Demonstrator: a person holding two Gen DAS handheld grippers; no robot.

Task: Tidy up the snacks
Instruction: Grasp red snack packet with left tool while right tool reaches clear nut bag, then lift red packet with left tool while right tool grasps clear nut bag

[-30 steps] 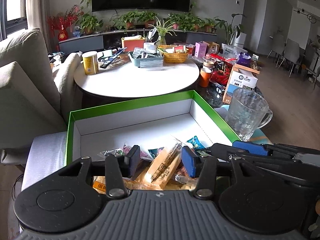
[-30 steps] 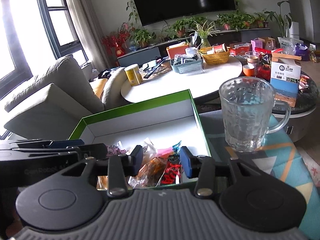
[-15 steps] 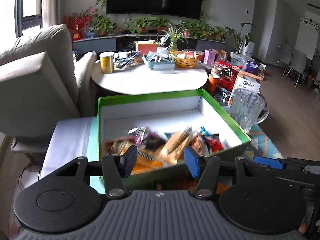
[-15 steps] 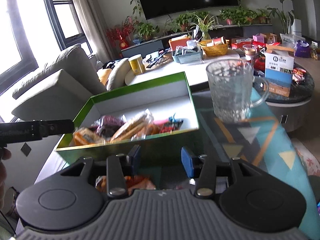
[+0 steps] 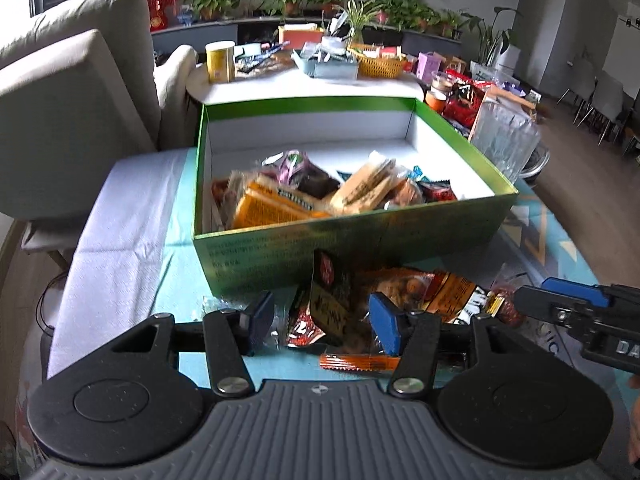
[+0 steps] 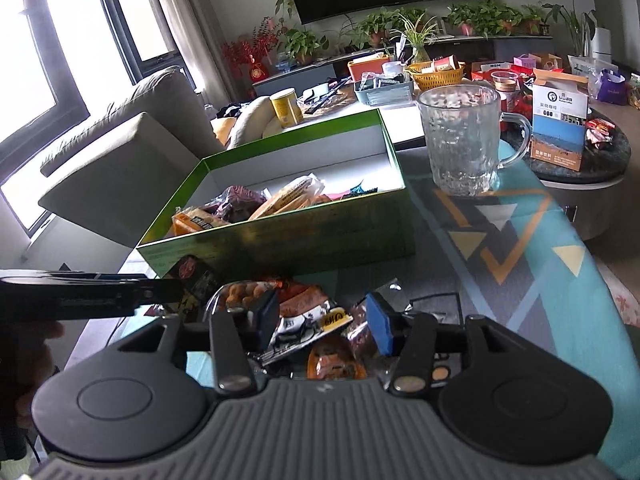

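Living-room bench [image 5: 132, 216] carries a green box [image 5: 352, 236] part-filled; loose snack packets [image 5: 400, 300] lie near it, light, crinkly, slippery, best pinched at sealed edges; left claw [image 5: 320, 320] and right claw [image 6: 324, 318] both released

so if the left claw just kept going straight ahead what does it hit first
Probably the loose snack packets lying between its open fingers in front of the green box; the left claw would meet those first, then the box's near wall. Depth is uncertain.

snack pile [image 5: 384, 312] part-hidden — box print [image 5: 256, 256] blurred
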